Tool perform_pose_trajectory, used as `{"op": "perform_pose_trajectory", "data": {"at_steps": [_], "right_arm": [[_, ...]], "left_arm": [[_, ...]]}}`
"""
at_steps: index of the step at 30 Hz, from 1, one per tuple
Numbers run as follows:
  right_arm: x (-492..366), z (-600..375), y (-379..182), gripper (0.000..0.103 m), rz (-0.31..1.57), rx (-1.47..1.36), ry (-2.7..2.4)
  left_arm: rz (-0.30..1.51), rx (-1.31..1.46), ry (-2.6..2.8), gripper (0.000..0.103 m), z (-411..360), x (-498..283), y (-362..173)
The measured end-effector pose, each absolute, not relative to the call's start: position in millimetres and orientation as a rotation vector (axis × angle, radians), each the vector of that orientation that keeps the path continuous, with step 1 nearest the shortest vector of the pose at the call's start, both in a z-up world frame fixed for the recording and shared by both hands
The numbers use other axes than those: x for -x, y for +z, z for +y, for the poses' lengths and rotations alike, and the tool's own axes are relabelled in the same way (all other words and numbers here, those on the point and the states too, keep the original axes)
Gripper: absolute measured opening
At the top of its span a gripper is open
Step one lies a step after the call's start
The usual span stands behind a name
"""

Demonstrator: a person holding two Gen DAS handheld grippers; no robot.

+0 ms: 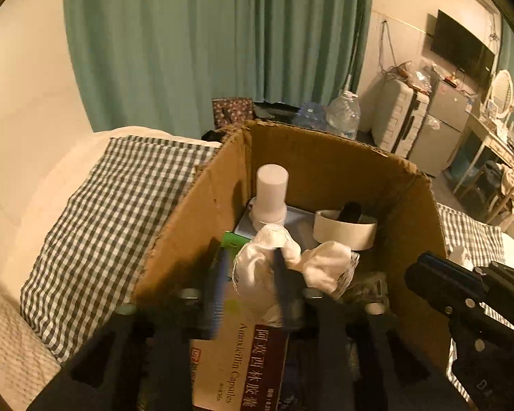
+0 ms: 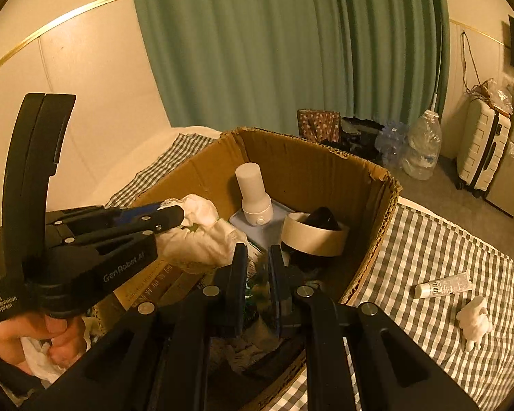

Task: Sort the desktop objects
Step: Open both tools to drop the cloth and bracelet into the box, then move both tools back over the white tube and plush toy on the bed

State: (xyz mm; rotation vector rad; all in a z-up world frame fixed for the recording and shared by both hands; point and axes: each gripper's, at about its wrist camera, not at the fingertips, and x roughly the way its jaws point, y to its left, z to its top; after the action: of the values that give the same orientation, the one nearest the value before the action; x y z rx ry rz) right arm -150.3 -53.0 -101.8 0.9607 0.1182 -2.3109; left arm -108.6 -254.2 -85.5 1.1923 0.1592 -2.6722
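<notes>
An open cardboard box (image 1: 325,157) (image 2: 325,167) stands on the checked bedcover. Inside are a white bottle (image 1: 271,191) (image 2: 253,193), a tape roll (image 1: 344,229) (image 2: 313,234), an Amoxicillin capsule box (image 1: 236,356) and a crumpled white cloth (image 1: 311,263) (image 2: 202,236). My left gripper (image 1: 250,274) (image 2: 174,217) is over the box, its fingers closed on the white cloth. My right gripper (image 2: 257,260) (image 1: 428,270) hangs over the box's near part with a narrow gap between its fingers and nothing held.
On the bedcover right of the box lie a small white tube (image 2: 443,285) and a white rabbit figurine (image 2: 476,320). A water jug (image 2: 423,150), a suitcase (image 2: 483,147) and green curtains (image 2: 291,44) stand behind.
</notes>
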Motion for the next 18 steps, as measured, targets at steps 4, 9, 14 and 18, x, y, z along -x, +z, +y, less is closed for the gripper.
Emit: {"op": "perform_pose_trajectory", "data": {"at_steps": [4,9,14,18], "right_arm": [[148.2,-52.9,-93.8,0.018,0.125,-0.941,-2.331],[138.1,-41.8,-71.1,0.034,0.093,-0.872,-2.368],[121.0,-27.2,-39.9,0.042,0.083,-0.804,-2.417],[101.3,-12.6,-11.0,0.059,0.076,-0.738,-2.458]], "left_arm": [[0.165,-1.137,-2.676,0.055,-258.0,100.1,-71.5],[0.188,-1.046,-2.696,0.060,-259.3,81.2,-41.4],[0.200,-0.957,-2.730,0.069,-255.1,62.2,-7.1],[0.196,-0.882,-2.765,0.074,-243.9,46.1,20.5]]}}
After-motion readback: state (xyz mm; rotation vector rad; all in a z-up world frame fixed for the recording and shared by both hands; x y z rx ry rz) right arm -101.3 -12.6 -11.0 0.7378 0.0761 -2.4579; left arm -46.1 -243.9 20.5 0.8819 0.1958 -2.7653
